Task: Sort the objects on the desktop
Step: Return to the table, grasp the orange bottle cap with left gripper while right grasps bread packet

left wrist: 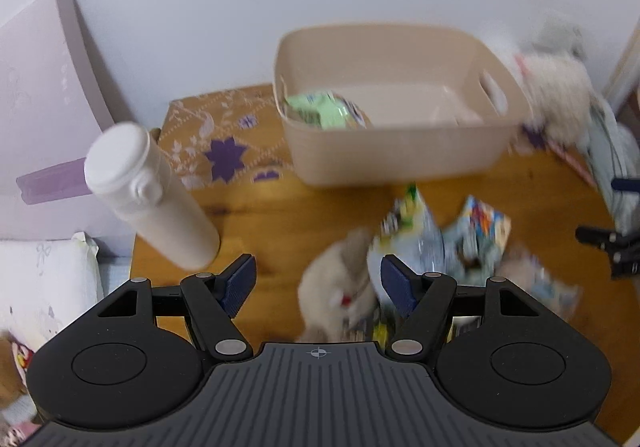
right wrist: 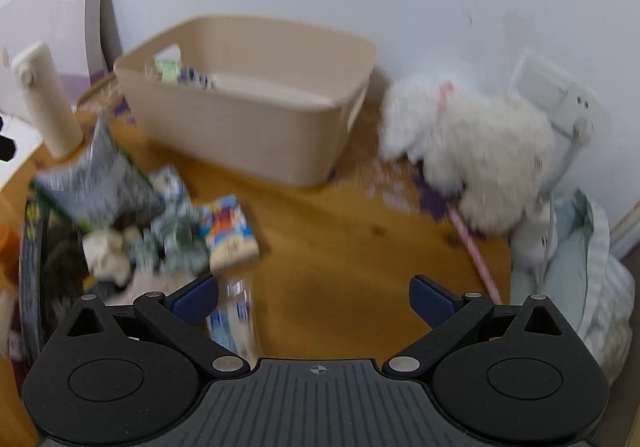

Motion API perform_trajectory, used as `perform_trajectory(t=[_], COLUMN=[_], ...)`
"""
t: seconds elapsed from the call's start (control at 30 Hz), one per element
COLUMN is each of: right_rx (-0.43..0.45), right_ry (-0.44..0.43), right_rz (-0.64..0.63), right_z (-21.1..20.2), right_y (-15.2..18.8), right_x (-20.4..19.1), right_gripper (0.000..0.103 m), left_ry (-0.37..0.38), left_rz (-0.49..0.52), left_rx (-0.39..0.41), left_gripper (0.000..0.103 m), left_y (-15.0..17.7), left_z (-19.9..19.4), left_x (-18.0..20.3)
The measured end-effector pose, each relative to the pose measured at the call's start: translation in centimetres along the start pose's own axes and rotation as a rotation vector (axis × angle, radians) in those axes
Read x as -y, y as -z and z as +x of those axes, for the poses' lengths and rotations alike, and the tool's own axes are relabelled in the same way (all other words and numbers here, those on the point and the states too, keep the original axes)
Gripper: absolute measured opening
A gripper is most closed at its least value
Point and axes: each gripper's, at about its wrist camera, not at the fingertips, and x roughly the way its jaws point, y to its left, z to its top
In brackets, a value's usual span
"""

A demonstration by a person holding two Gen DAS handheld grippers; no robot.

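A beige bin (left wrist: 400, 143) stands at the back of the wooden table and holds a green packet (left wrist: 320, 111); it also shows in the right wrist view (right wrist: 248, 135). My left gripper (left wrist: 318, 279) is open and empty above a small cream plush toy (left wrist: 336, 287) beside a heap of snack packets (left wrist: 440, 239). My right gripper (right wrist: 314, 297) is open and empty over bare table, with the packet heap (right wrist: 120, 215) to its left and a clear packet (right wrist: 236, 315) by its left finger. A white plush toy (right wrist: 472, 155) lies right of the bin.
A white bottle (left wrist: 148, 199) stands at the table's left edge, also in the right wrist view (right wrist: 46, 99). A patterned mat (left wrist: 224, 143) lies under the bin. Pale bedding (right wrist: 592, 271) and a white socket plate (right wrist: 560, 99) are at the right. A lilac headboard (left wrist: 44, 107) rises at the left.
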Motion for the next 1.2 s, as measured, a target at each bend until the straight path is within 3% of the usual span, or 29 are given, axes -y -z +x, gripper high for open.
perform_trajectory(t=[0.13, 0.33, 0.53, 0.8, 1.13, 1.2], right_rx=[-0.032, -0.093, -0.142, -0.206, -0.173, -0.167], right_ry=[0.006, 0.000, -0.003, 0.025, -0.011, -0.022], right_rz=[0.002, -0.042, -0.121, -0.140, -0.194, -0.198], right_z=[0.0, 0.8, 2.2, 5.0, 6.1, 6.2], right_y=[2.1, 4.1, 5.2, 5.3, 4.1, 4.0], right_x=[0.1, -0.8, -2.4, -3.5, -4.7, -4.9], right_gripper=[0.103, 0.103, 0.103, 0.099, 0.096, 0.096], left_ry=[0.015, 0.016, 0.027, 0.018, 0.006, 0.015], left_rz=[0.069, 0.074, 0.147, 0.201, 0.219, 0.230], left_rx=[-0.047, -0.109, -0.158, -0.201, -0.210, -0.213], left_gripper=[0.070, 0.070, 0.070, 0.070, 0.070, 0.065], left_y=[2.7, 6.3, 9.0, 10.3, 9.8, 9.9], left_z=[0.2, 1.5, 2.5, 4.8, 7.9, 8.5], left_x=[0.7, 0.9, 1.3, 1.9, 2.1, 2.2])
